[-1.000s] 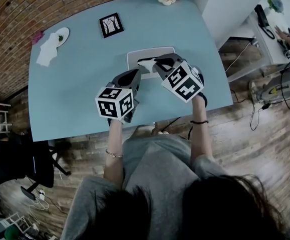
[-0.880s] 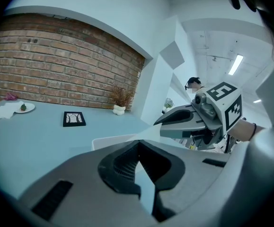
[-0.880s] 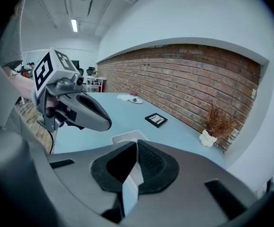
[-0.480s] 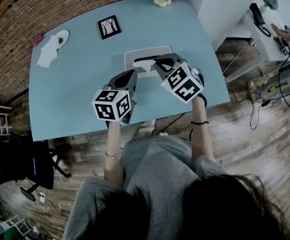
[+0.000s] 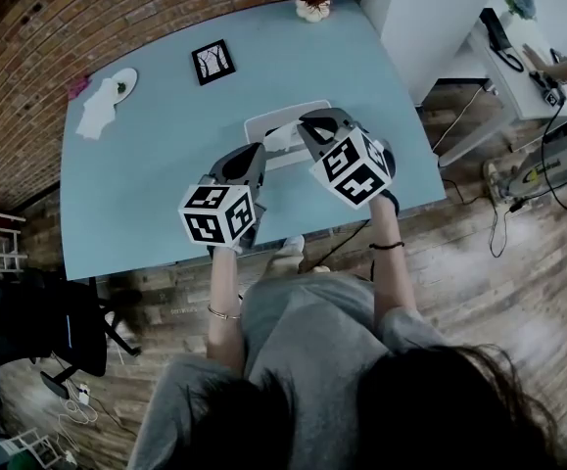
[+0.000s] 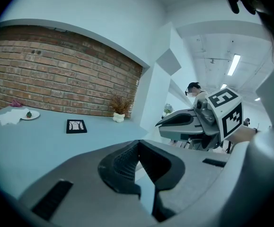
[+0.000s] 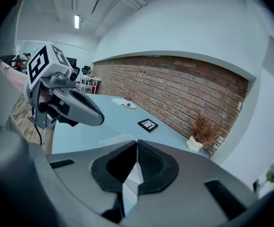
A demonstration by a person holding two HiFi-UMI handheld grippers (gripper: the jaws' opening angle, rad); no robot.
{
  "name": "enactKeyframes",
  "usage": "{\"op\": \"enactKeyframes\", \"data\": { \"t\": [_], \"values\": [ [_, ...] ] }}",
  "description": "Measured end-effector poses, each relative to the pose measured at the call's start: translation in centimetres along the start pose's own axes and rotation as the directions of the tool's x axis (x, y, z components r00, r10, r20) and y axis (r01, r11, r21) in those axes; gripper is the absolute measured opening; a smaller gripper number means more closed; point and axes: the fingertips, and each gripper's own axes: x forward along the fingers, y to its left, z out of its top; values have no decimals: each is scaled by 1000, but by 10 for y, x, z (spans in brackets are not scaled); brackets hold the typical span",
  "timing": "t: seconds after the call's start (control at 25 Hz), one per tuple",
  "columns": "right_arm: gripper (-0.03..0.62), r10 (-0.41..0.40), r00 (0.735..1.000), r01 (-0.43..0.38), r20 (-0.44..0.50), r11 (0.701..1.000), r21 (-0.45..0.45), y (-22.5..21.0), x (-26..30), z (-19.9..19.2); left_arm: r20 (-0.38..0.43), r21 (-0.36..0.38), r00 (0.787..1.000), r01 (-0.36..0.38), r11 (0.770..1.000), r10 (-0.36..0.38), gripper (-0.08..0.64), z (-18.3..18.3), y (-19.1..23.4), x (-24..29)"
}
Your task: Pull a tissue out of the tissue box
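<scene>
The pale grey tissue box point(image 5: 307, 113) lies flat on the blue table point(image 5: 146, 184), just beyond both grippers. My right gripper point(image 5: 303, 127) hangs over the box's near side, shut on a white tissue point(image 5: 277, 137) that is bunched at its tips. In the right gripper view the tissue point(image 7: 128, 182) shows as a white fold pinched between the jaws, with the box point(image 7: 113, 139) low behind them. My left gripper point(image 5: 254, 157) is beside the box's near left corner, shut with nothing in it point(image 6: 137, 144). The box's slot is hidden by the right gripper.
A black picture frame point(image 5: 213, 62) lies farther back. A small plate point(image 5: 122, 84) and a white napkin point(image 5: 94, 116) sit at the far left. A white vase of dried stems point(image 5: 311, 8) stands at the back edge. The table's near edge is close under my hands.
A bunched white tissue now shows at the right gripper's tips over the box. Both grippers have shifted only slightly, and the left one stays shut and empty.
</scene>
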Motion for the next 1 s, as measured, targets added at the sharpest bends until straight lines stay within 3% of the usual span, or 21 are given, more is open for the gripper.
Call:
{"op": "enactKeyframes", "data": {
  "t": [0.16, 0.32, 0.6, 1.0],
  "values": [
    [2, -31, 999, 31, 29, 999, 7, -2, -5, 7, 15, 1, 1000, 0, 1000, 0, 3, 4, -3, -5],
    [2, -60, 991, 54, 123, 997, 49, -11, -20, 30, 30, 10, 1000, 2, 1000, -2, 3, 9, -6, -9],
    [2, -74, 983, 69, 171, 997, 33, -14, -43, 49, 103, 40, 995, 4, 999, -8, 3, 35, -15, -24],
    [2, -85, 949, 27, 303, 981, 191, -12, -90, 49, 202, 81, 979, -1, 997, -16, 3, 57, -36, -55]
  ]
}}
